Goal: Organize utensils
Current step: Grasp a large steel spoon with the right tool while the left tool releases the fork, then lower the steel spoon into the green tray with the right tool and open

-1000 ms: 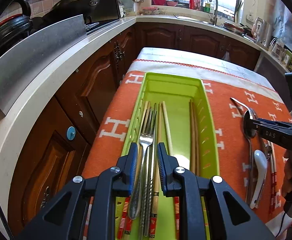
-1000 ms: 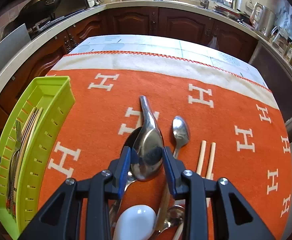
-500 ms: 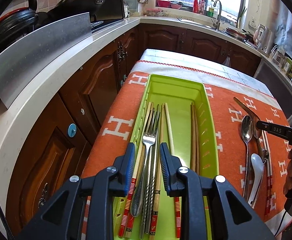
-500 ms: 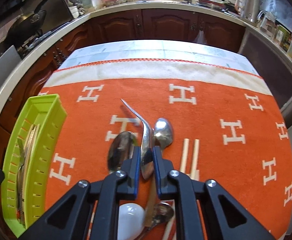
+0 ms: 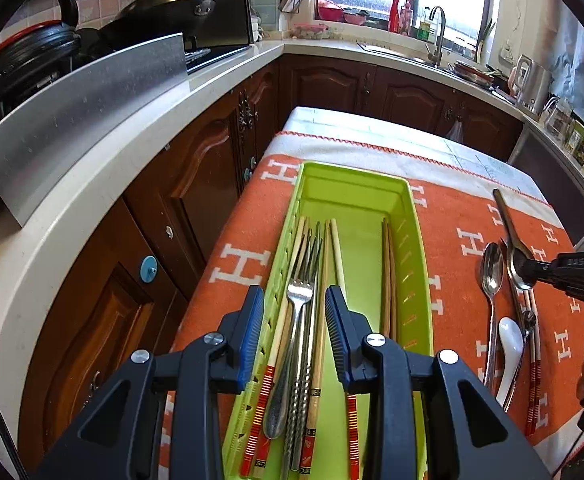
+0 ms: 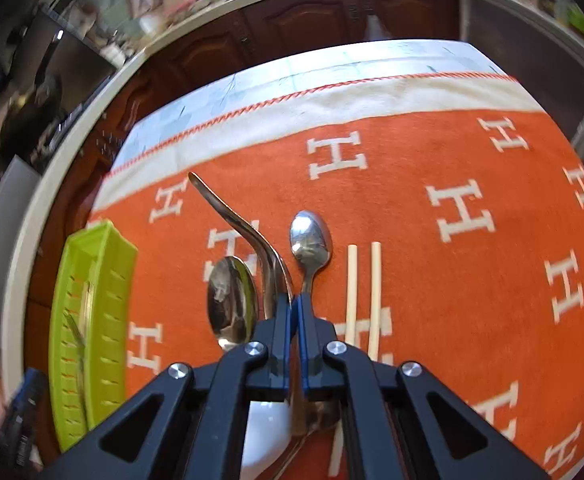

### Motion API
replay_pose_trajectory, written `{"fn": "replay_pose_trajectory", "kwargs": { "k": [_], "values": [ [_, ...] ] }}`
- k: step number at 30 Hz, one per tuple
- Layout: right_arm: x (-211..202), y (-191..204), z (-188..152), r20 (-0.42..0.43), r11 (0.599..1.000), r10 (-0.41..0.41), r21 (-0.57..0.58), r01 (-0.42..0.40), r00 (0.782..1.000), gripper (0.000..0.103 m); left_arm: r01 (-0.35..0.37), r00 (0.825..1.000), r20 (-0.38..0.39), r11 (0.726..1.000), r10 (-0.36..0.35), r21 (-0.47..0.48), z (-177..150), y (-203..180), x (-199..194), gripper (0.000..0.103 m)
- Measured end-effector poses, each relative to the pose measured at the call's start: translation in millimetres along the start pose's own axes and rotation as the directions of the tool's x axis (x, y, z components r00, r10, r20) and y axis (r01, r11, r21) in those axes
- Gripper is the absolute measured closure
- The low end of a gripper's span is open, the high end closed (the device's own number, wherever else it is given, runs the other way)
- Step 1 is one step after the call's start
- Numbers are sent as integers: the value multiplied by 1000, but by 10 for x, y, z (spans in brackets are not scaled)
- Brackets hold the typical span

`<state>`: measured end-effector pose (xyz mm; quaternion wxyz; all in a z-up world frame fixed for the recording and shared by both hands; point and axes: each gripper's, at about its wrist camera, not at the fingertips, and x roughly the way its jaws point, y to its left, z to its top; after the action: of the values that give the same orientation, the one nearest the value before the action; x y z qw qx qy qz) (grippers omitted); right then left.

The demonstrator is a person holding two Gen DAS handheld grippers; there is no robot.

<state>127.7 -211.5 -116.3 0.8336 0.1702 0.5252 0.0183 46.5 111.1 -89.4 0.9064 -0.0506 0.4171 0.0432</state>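
**Between the right tongs: a big spoon, with the tray off at nine o'clock**

Between the right tongs (image 6: 294, 316), pressed thin and tight together, sits the big spoon (image 6: 248, 236), gripped edge-on at its bowl. Its handle runs away toward eleven o'clock, tip raised off the cloth. The green tray (image 6: 92, 320) lies at nine o'clock from that grip, well apart, its long axis running roughly twelve to six; the likely next step is to carry the spoon left and lay it parallel to that.

The left tongs (image 5: 293, 332) are nearer the tray: they hover over its near end, narrow and opening, nothing pinched, with the fork (image 5: 297, 320) and chopsticks (image 5: 333, 248) lying lengthwise below.

Two more spoons (image 6: 311, 240), a white ladle spoon (image 5: 509, 344) and loose chopsticks remain on the orange cloth (image 6: 431, 160) covering the tabletop. Dark wood cabinets (image 5: 196, 184), a pale counter and a window ring the kitchen.
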Motion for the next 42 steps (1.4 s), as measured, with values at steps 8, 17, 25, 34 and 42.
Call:
{"fn": "replay_pose_trajectory", "kwargs": {
  "k": [8,17,25,34,42],
  "values": [
    [-254,387,-163,-68,976,205,84,-199,976,100,-66,998,18,997,67,-35,99,165,-105,69],
    [-55,1105,-332,-165,954,298,93,-286,940,100,-132,991,-19,991,132,-2,120,276,-65,54],
    [248,1317,-277,-167,966,239,138,-218,957,100,-154,988,-32,988,154,-6,143,345,-37,54],
    [219,1529,-280,-142,971,239,59,-232,961,89,-162,986,-41,987,161,-17,106,409,-19,54],
    [88,1544,-364,-146,965,256,-19,-261,956,89,-155,987,-40,988,154,-21,86,403,-58,54]
  ]
}}
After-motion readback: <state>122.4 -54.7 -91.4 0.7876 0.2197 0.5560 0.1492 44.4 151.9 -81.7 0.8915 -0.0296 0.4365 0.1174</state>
